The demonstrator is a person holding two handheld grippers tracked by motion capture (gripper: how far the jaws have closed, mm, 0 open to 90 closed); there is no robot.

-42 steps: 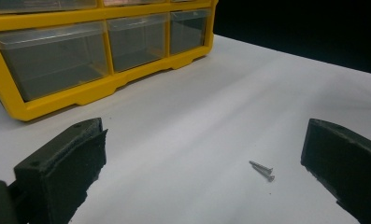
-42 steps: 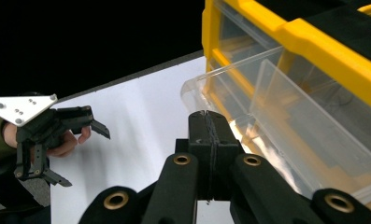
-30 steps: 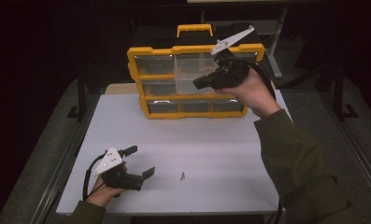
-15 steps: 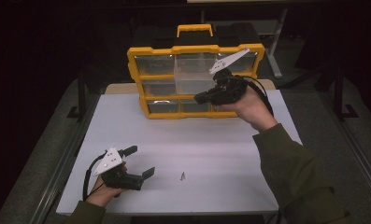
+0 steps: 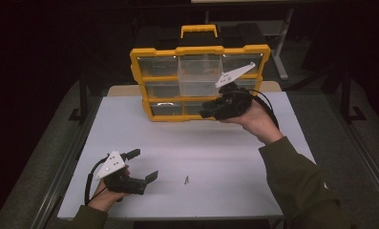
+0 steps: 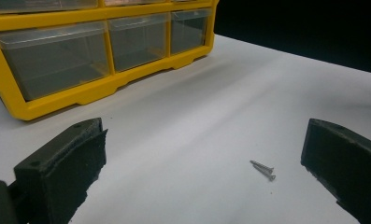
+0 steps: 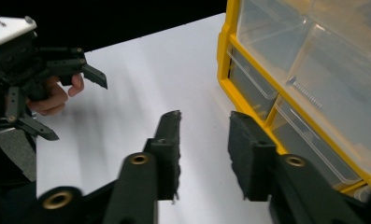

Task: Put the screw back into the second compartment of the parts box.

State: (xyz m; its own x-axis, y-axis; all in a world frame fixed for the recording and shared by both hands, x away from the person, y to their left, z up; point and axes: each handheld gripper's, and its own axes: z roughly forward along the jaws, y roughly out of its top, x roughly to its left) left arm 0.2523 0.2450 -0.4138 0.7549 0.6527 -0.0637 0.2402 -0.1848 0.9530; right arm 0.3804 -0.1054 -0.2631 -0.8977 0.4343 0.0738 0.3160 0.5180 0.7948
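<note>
A yellow organizer (image 5: 144,86) with clear drawers stands upright at the back of the white table (image 5: 225,157). One upper middle drawer (image 5: 199,78) sticks out a little. My right gripper (image 5: 204,109) hovers in front of the organizer's lower right drawers. Its jaws have just been opening and stand apart with nothing between them (image 7: 204,119). A screw (image 7: 304,93) lies inside a clear drawer beside them. My left gripper (image 5: 144,164) rests low at the front left, wide open (image 6: 206,135). Two small screws (image 6: 262,169) lie on the table between its jaws, also seen as screws (image 5: 187,180) from above.
The organizer (image 6: 57,93) fills the far side of the left gripper view. In the right gripper view the left gripper (image 7: 80,111) and its hand are far off at the left. The table's front edge (image 5: 177,217) is near the left hand. Dark floor surrounds the table.
The right hand has sunk from the organizer's top row to its lower drawers, and its jaws have parted. The left hand and the screws stayed put.
</note>
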